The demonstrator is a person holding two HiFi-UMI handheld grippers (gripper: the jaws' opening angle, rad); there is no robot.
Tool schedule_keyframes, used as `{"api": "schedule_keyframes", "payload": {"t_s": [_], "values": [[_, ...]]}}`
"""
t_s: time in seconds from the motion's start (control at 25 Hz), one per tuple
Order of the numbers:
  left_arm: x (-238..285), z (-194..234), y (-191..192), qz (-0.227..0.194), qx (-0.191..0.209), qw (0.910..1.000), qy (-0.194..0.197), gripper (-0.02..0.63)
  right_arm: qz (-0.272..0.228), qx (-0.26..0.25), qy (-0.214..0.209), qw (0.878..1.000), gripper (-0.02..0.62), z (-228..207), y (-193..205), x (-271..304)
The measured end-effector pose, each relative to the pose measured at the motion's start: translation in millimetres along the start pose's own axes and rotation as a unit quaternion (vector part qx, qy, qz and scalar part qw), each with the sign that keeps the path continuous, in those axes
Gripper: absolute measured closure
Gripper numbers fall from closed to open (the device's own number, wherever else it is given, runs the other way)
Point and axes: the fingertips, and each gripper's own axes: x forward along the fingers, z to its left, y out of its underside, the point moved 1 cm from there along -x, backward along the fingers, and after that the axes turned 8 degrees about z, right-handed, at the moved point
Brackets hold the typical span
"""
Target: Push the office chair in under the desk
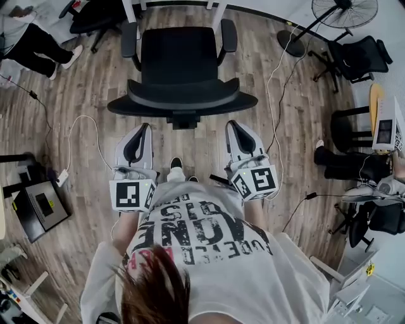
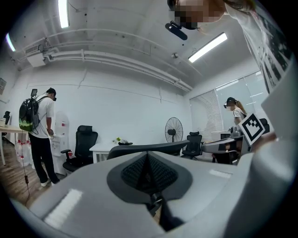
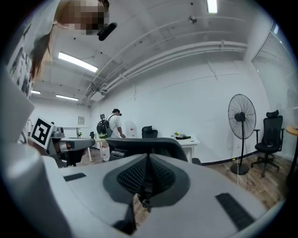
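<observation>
Wood-look floor (image 1: 76, 95) carries everything here, and the task looks barely begun. At the left, the left gripper (image 1: 145, 129) is held level with its jaws pressed together on nothing, its tip just short of the curved backrest (image 1: 183, 100) and apparently not touching it. In the middle stands the black office chair (image 1: 180, 60), back towards the person and seat facing the desk (image 2: 100, 148), whose white legs (image 1: 131, 9) show at the far edge of the floor on either side of the seat's front. The seat seems to be only at the desk's mouth, though the desktop lies outside the head view, so how far under it reaches cannot be told. At the right, the right gripper (image 1: 232, 126) mirrors the left one, jaws together and empty, close behind the backrest. What is left, as I judge it, is the whole push: set both closed tips against the backrest and roll the chair forward between the legs.
</observation>
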Motion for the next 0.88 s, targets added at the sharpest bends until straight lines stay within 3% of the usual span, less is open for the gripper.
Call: {"api": "schedule_keyframes", "payload": {"t_s": [0.4,0.88], "values": [[16,24,13,0.018,0.005,0.9997,0.015,0.594,0.01,0.016,0.027,0.999,0.574,-3,15,18],[28,24,14,0.028,0.007,0.9996,-0.008,0.594,0.012,0.008,-0.004,1.0,0.574,-14,10,37]]}}
